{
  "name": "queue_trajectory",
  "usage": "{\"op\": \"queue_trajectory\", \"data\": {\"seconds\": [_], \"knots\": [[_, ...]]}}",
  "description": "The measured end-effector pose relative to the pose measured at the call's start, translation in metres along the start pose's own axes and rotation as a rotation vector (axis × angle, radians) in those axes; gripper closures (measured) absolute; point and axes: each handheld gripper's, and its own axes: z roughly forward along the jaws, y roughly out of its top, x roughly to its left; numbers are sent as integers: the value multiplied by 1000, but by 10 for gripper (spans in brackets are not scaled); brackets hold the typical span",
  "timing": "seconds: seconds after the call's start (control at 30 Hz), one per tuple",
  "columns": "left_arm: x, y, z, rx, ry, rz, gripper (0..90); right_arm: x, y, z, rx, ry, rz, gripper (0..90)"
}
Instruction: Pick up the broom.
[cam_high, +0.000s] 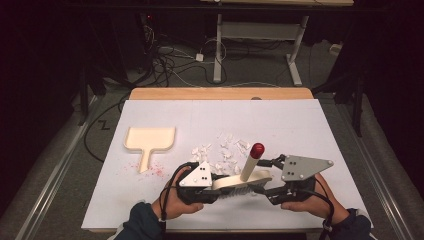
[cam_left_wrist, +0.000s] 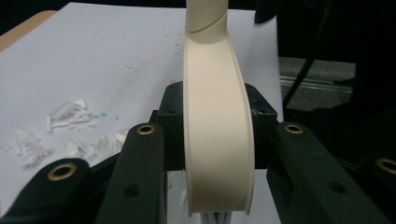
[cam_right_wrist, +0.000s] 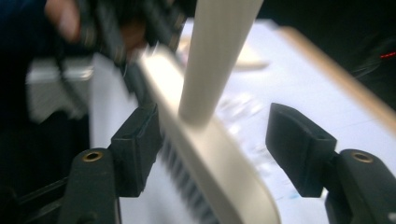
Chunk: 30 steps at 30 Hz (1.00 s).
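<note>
Brush passed between grippers near the table's front edge

The left gripper (cam_left_wrist: 212, 140) clamped the cream brush (cam_high: 243, 180) by its head; the right gripper (cam_right_wrist: 212, 144) stood open around it (pads clear), paper scraps (cam_high: 222, 150) just beyond.

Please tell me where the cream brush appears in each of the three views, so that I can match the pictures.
High view: the brush lies low in the centre, between both hand-held grippers.
Left gripper view: its cream back stands upright in the middle, between the jaws.
Right gripper view: it runs diagonally through the centre.
Shared landmark: the white paper scraps.
</note>
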Motion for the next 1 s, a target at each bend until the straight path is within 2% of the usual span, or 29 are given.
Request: {"op": "queue_trajectory", "data": {"seconds": [0.07, 0.1, 0.13, 0.17, 0.23, 0.27, 0.3, 0.33, 0.37, 0.4, 0.47, 0.5, 0.53, 0.57, 0.6, 0.63, 0.67, 0.7, 0.73, 0.77, 0.8, 0.9, 0.97, 1.0], "knots": [[-2, -3, -4, 10, -24, 19, 649, 1, -4, 8, 56, 43, -23, 343], [-2, -3, -4, 10, -24, 19, 648, 1, -4, 8, 56, 43, -23, 343], [-4, -4, -5, 12, -33, 22, 648, 2, -7, 13, 71, 72, -21, 351], [-5, -6, -7, 10, -57, 29, 649, 2, -11, 23, 103, 144, -10, 370], [-7, -6, -7, 14, -80, 39, 648, 5, -16, 35, 132, 187, -9, 388], [-7, -6, -7, 14, -80, 39, 647, 5, -16, 35, 132, 187, -9, 388], [-8, -6, -7, 16, -85, 44, 648, 7, -19, 43, 160, 206, -7, 455], [-8, -6, -7, 15, -81, 43, 647, 6, -20, 47, 146, 237, 3, 506], [-8, -6, -7, 15, -81, 43, 646, 6, -20, 47, 146, 237, 3, 506], [-7, -7, -8, 13, -82, 40, 646, 6, -23, 50, 116, 287, 22, 599], [-6, -7, -9, 11, -84, 37, 643, 6, -23, 51, 114, 291, 27, 611], [-6, -7, -9, 7, -56, 40, 613, 7, -22, 50, 116, 284, 7, 640], [-6, -7, -9, 7, -56, 40, 585, 7, -22, 50, 116, 284, 7, 640], [-6, -7, -10, -5, -29, 35, 585, 7, -21, 49, 117, 285, 5, 658], [-5, -7, -11, -23, 0, 15, 498, 9, -20, 48, 125, 260, -5, 677], [-4, -7, -16, -45, 78, -14, 456, 8, -20, 47, 124, 243, -3, 679], [-4, -7, -16, -45, 78, -14, 383, 6, -19, 45, 124, 218, 0, 679], [-6, -7, -23, -62, 180, -31, 292, 3, -19, 43, 123, 194, 11, 680], [-7, -8, -27, -69, 205, -34, 281, 0, -19, 40, 118, 166, 21, 680], [-7, -8, -27, -69, 205, -34, 271, -3, -20, 38, 112, 147, 31, 680], [-8, -10, -32, -74, 262, -35, 239, -7, -20, 34, 106, 121, 63, 680], [-10, -20, -43, -55, 366, -32, 219, -14, -20, 27, 92, 78, 77, 680], [-11, -29, -48, -16, 439, -31, 201, -20, -19, 20, 79, 51, 105, 680], [-11, -34, -50, 15, 467, -20, 176, -25, -18, 15, 79, 6, 105, 679]]}}
